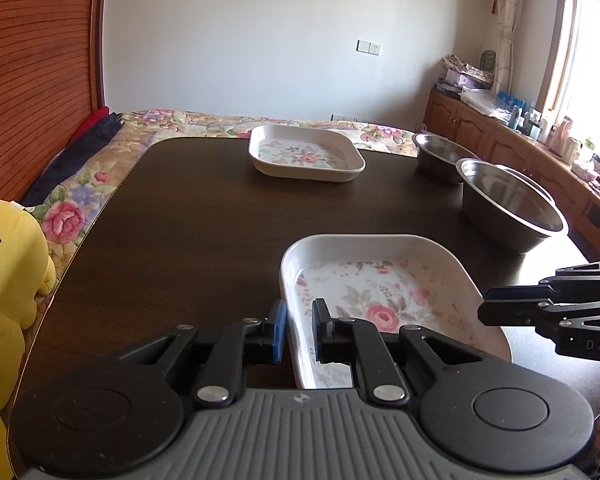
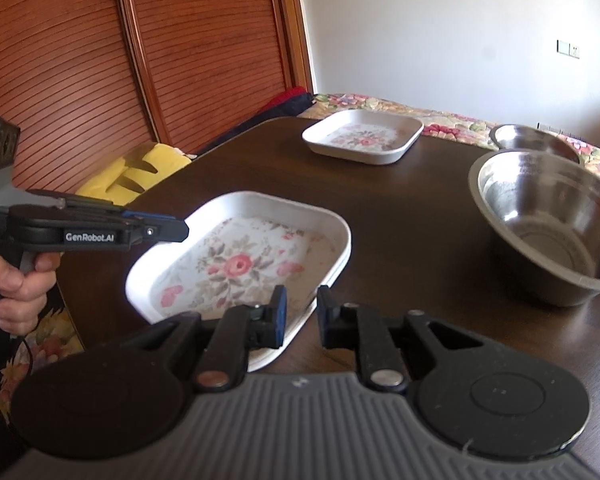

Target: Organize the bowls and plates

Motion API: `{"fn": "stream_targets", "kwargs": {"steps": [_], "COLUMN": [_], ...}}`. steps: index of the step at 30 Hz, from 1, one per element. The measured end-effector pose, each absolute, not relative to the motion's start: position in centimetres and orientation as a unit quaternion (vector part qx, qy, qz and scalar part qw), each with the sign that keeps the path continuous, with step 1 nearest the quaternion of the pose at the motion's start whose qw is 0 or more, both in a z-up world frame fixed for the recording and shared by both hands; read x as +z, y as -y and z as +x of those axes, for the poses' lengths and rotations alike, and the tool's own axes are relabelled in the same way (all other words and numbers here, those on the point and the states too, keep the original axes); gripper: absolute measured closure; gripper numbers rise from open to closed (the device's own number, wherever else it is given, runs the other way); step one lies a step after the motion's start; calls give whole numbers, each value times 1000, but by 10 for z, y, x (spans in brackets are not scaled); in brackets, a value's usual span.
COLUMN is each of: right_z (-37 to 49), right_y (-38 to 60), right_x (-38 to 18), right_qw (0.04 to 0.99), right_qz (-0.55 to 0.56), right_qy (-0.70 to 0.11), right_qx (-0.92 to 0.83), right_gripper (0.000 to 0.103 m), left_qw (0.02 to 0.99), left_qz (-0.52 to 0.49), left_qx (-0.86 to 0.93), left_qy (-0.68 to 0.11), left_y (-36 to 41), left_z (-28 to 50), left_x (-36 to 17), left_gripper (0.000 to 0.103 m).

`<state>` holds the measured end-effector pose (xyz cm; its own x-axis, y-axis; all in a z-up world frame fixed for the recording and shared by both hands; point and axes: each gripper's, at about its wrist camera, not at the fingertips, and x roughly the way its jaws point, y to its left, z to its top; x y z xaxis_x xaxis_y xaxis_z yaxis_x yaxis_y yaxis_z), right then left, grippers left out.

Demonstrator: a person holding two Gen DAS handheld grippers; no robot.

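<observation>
Table [image 1: 204, 216]: dark wood, bearing all the ware; a floral bedspread [image 1: 100, 168] lay past its far and left edges.

Near bowl [image 2: 548, 224]: steel, the larger of two, stood upright at the table's right side, well apart from my grippers.

Near plate [image 2: 244, 264]: white, square with rounded corners, rose print inside, lay at the table's near edge. Both my grippers met it.

Far plate [image 1: 306, 154]: same pattern, lay alone toward the far edge.

Far bowl [image 1: 436, 152]: steel, smaller, stood just behind the near bowl; whether they touched I could not tell.

Toy [image 1: 4, 280]: yellow plush, beside the table's left edge.

Left gripper [image 1: 300, 330]: my fingers straddled the near plate's left rim, one outside, one inside, narrowly parted; whether the pads [image 1: 278, 330] pressed the rim I could not tell.

Right gripper [image 2: 302, 314]: my fingers stood narrowly parted over the same plate's near right corner, one above its floor, one outside the rim; contact could not be told.
</observation>
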<state>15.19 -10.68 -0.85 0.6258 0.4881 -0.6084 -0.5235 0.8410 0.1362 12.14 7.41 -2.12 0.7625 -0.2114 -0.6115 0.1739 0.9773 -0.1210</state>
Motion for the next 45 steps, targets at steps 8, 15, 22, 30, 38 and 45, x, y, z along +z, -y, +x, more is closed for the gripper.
{"fn": "stream_targets", "kwargs": {"steps": [8,15,22,30,38,45], "right_z": [167,200,230,267,301,337], "right_y": [114,111,102,91,86,80], "right_x": [13,34,38,37,41,32], "right_qw": [913,922,921,915,913,904], "right_qz": [-29,-45,-59,-77,-78,-103], "right_qy": [-297,-272,-275,-294,-308,-338], "right_qx": [279,272,270,264,257,240], "right_gripper": [84,84,84,84,84,82], "left_qw": [945,950,950,950,947,944], "left_qz": [-25,-13,-4,11,16,23], "left_qx": [-95,-91,-92,-100,-109,-115], "left_qy": [-311,-299,-297,-297,-302,-308], "left_y": [-80,-88,-95,-97,-100,-99], "left_z": [134,160,187,225,259,291], "left_x": [-9,2,7,11,9,6], "left_gripper": [90,90,90,86,83,80]}}
